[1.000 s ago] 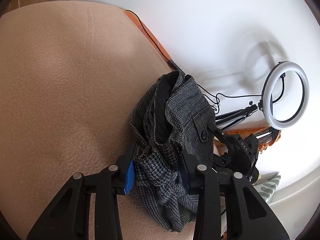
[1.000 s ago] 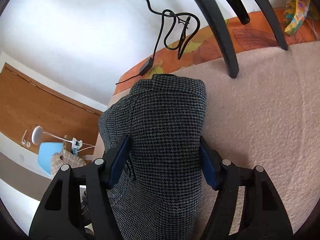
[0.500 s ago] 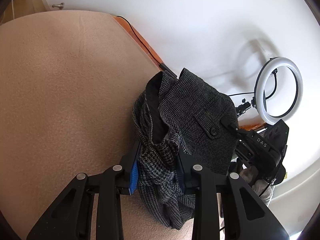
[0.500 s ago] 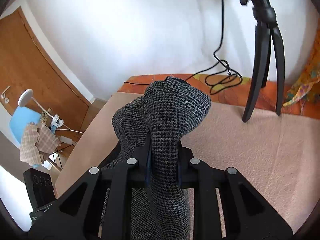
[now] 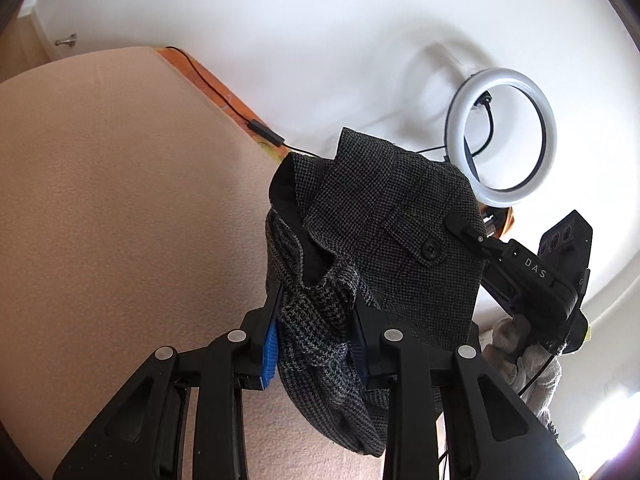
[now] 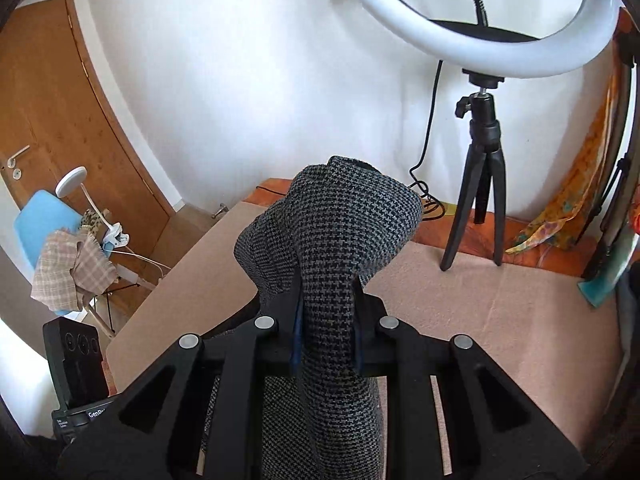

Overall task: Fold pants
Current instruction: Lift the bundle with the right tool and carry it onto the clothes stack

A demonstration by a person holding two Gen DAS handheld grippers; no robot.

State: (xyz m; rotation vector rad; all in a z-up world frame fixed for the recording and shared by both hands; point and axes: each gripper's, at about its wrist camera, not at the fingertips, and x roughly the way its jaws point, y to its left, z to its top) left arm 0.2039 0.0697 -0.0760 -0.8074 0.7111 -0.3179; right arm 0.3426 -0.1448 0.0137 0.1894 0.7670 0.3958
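Pants [image 5: 384,240] hang bunched, long axis roughly vertical, clamped by left tongs [image 5: 316,336] and right tongs [image 6: 325,328].

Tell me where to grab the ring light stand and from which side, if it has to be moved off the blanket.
Grip the tripod on its straight black neck, just under the ball head and above where the legs splay. Come from the front, level, jaws spanning the neck sideways. The ring light above is too wide and the cable hangs behind. Both grippers are clamped on the pants, so free one first.
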